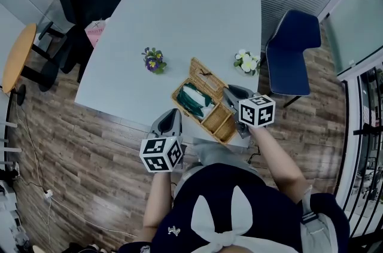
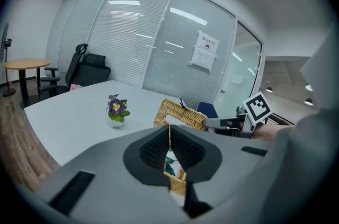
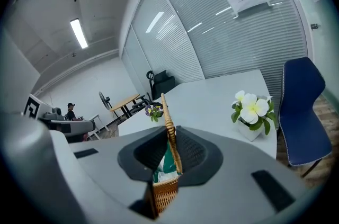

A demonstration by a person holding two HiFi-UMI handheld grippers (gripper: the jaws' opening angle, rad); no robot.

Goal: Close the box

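Our right tool (image 3: 170, 150) was clenched on the edge of the raised lid (image 3: 167, 112) of the wicker box (image 1: 224, 128). The box sat open on the worktop (image 1: 179, 24), just ahead of both tools. Our left tool (image 2: 169, 144) was clamped shut on nothing, short of the box.

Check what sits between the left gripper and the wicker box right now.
Nothing. In the head view, only a short bare strip of the white table separates the left gripper from the near corner of the wicker box.
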